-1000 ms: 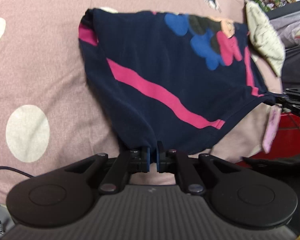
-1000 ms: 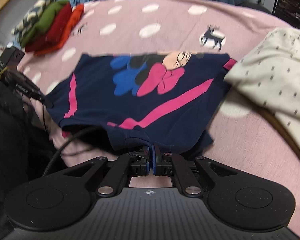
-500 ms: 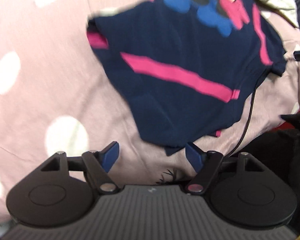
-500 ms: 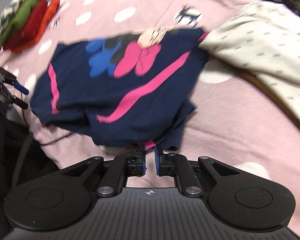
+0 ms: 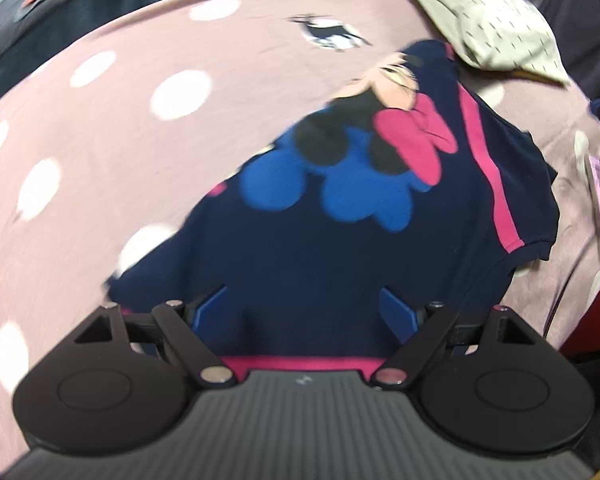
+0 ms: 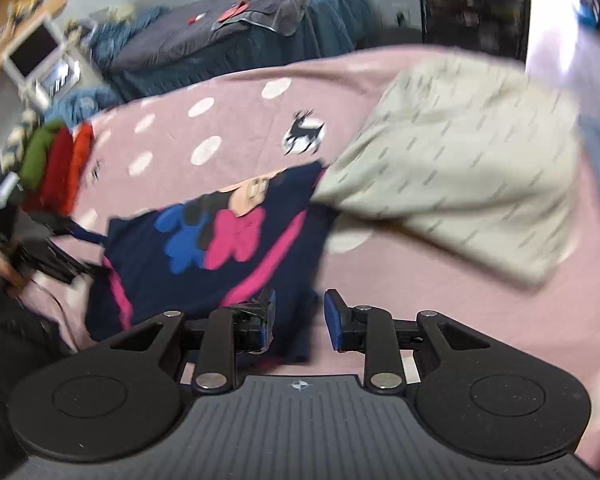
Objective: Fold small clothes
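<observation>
A small navy shirt (image 5: 340,240) with pink stripes and a Minnie Mouse print lies on the pink dotted blanket (image 5: 100,120). It also shows in the right wrist view (image 6: 220,248). My left gripper (image 5: 304,304) is wide open right over the shirt's near hem, holding nothing. My right gripper (image 6: 300,314) is open a little, its fingers straddling the shirt's lower right corner without gripping it. The left gripper (image 6: 82,250) shows at the shirt's left edge in the right wrist view.
A cream patterned garment (image 6: 460,184) lies to the right, overlapping the shirt's top corner; it also shows in the left wrist view (image 5: 492,28). A stack of red, green and orange folded clothes (image 6: 56,164) sits at the far left. A bed (image 6: 240,36) stands behind.
Both grippers let go of the shirt's hem and opened, the left first. The shirt dropped flat on the blanket. Both cameras swung and pulled back a little.
</observation>
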The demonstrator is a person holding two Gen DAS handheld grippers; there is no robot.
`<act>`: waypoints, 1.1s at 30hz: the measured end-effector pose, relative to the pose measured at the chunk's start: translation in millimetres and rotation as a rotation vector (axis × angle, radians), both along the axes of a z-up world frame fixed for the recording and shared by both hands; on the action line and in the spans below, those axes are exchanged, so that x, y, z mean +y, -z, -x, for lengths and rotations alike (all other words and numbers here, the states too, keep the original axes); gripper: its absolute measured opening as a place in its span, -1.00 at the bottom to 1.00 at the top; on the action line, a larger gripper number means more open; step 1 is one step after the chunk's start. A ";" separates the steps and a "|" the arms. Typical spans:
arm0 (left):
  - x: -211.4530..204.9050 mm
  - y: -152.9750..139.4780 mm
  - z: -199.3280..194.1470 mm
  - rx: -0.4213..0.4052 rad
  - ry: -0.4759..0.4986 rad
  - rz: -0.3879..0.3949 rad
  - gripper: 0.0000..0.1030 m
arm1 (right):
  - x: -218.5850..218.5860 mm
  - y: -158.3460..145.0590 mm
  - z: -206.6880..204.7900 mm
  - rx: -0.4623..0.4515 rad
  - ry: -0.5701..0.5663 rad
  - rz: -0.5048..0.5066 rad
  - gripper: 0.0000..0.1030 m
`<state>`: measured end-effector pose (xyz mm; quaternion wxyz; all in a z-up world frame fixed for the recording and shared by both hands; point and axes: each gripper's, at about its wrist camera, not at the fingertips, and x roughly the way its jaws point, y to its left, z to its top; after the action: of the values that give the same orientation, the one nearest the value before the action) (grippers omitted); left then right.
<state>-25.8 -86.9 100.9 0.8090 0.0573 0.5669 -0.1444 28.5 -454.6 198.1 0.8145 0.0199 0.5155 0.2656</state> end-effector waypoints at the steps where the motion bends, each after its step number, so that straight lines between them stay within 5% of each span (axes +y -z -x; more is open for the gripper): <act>1: -9.4 2.3 -4.7 -0.005 0.022 -0.016 0.59 | 5.7 13.5 4.7 0.030 0.030 -0.027 -0.01; 5: -40.3 13.4 -23.0 0.028 0.047 -0.060 0.61 | 18.3 56.6 15.3 0.110 0.175 -0.055 0.12; 7: -44.5 15.9 -26.6 0.037 0.041 -0.053 0.71 | 20.3 67.1 19.7 0.109 0.242 -0.028 0.73; 9: -46.0 17.6 -27.3 0.041 0.036 -0.047 0.72 | 19.4 74.4 21.8 0.110 0.307 -0.024 1.00; 24: -44.4 31.3 -39.5 0.097 0.010 -0.047 0.73 | 27.8 101.3 3.4 0.182 0.342 -0.172 1.00; 27: -44.1 32.0 -42.9 0.100 0.007 -0.045 0.73 | 28.3 102.8 1.8 0.193 0.326 -0.131 0.10; 28: -44.1 31.0 -44.9 0.097 0.011 -0.047 0.73 | 24.3 103.5 1.4 0.202 0.334 -0.141 -0.06; 33: -40.3 12.2 -82.1 0.033 0.021 0.000 0.74 | 2.7 108.6 2.1 0.275 0.423 -0.252 -0.10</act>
<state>56.3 -127.2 88.7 0.7981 0.0609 0.5793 -0.1538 26.4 -452.0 89.5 0.7654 0.2640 0.5684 0.1462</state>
